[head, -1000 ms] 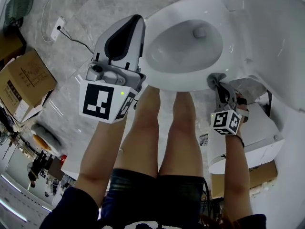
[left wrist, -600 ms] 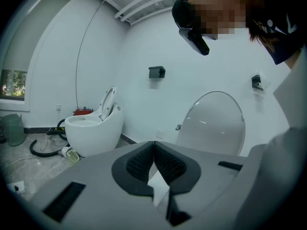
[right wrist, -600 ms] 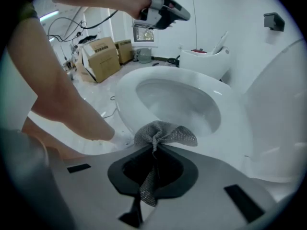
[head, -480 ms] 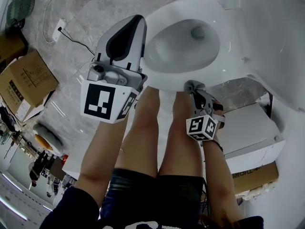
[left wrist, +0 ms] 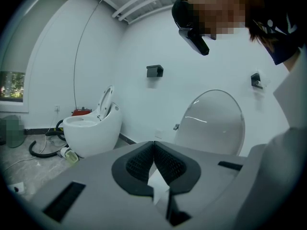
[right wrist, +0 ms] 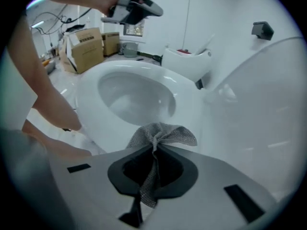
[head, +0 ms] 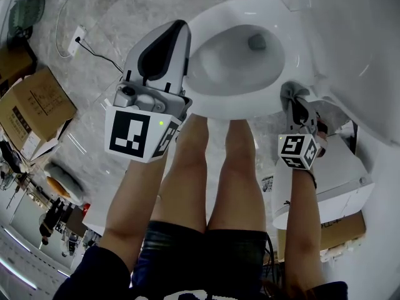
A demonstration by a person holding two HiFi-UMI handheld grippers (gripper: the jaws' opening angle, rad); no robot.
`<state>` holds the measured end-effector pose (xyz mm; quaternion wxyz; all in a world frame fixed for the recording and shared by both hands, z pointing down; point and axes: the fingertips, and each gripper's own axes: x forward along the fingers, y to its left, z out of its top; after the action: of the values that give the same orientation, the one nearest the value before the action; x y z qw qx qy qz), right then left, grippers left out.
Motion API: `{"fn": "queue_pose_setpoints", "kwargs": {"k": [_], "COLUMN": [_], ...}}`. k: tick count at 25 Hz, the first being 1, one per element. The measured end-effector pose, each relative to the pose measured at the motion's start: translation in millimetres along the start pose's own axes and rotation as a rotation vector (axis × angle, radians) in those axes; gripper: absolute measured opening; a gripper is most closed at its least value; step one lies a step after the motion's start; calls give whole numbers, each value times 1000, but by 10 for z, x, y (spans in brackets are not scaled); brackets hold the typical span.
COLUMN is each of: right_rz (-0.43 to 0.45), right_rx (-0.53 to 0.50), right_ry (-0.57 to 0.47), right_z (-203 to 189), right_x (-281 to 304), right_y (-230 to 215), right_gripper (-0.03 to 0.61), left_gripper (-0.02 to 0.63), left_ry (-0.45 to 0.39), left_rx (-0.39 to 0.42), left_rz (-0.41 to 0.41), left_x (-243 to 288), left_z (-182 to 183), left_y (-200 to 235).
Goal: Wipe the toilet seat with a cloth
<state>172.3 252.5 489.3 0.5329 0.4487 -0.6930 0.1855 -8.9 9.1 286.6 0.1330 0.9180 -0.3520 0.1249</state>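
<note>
Grey, open-weave mesh makes up the cloth (right wrist: 162, 134), which is pinched in the middle by the right tongs (head: 291, 102). Above the pinch it fans out in a crumpled bow with two soft lobes. Below it, a narrow twisted tail hangs down through the hollow between the jaws. The weave is fine and slightly glossy, lighter on the lobes and darker where it bunches.

From the head view the cloth sits at the right side of the white seat (head: 220, 109), against its outer edge, close to where the raised lid (head: 359, 36) begins. The seat is smooth and shiny and rings a pale bowl (head: 234, 58). The right arm reaches in from the near side, with the marker cube just behind the jaws.

The left tongs (head: 179, 29) are held up over the left side of the seat, clear of it. Their jaws are pressed together at the tips with nothing between them. Their own view looks across the room at the lid and at another toilet (left wrist: 90, 128) further off by the wall.

The person's bare legs (head: 212, 167) stand near the bowl. A cardboard box (head: 34, 105) sits on the marbled floor at far left.
</note>
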Motion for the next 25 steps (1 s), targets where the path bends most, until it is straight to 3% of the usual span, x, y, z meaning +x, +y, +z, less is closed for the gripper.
{"fn": "queue_pose_setpoints", "kwargs": {"k": [2,4,9,12,15,17,22,25], "right_rz": [-43,-22,200,346,398,372,164,105], "right_rx": [1,-11,-88,-265,-414,-399,-381,-348], "right_ry": [14,22,-17,-50,-65,-37,106,135], "right_z": [-12,23,404,701,726,617,318,311], "right_x": [17,30,52,8,-20,33,306,346], "right_y": [-189,-83,900,1506,1602,1350,255,-101], "right_gripper": [32,32,32,32,32,32,32,34], "left_gripper": [20,20,20,20,20,20,20,20], "left_ry": [-2,-5,-14,-10,-5,-2,-3,-7], "left_rx": [-3,-5,-2,-2,6,9,-6,-10], "left_rz": [1,3,5,6,6,8,17,21], "left_x": [7,14,26,8,-43,-67,-116,-123], "left_z": [9,24,70,72,83,74,33,50], "left_y": [-7,-9,1,26,59,90,160,172]}}
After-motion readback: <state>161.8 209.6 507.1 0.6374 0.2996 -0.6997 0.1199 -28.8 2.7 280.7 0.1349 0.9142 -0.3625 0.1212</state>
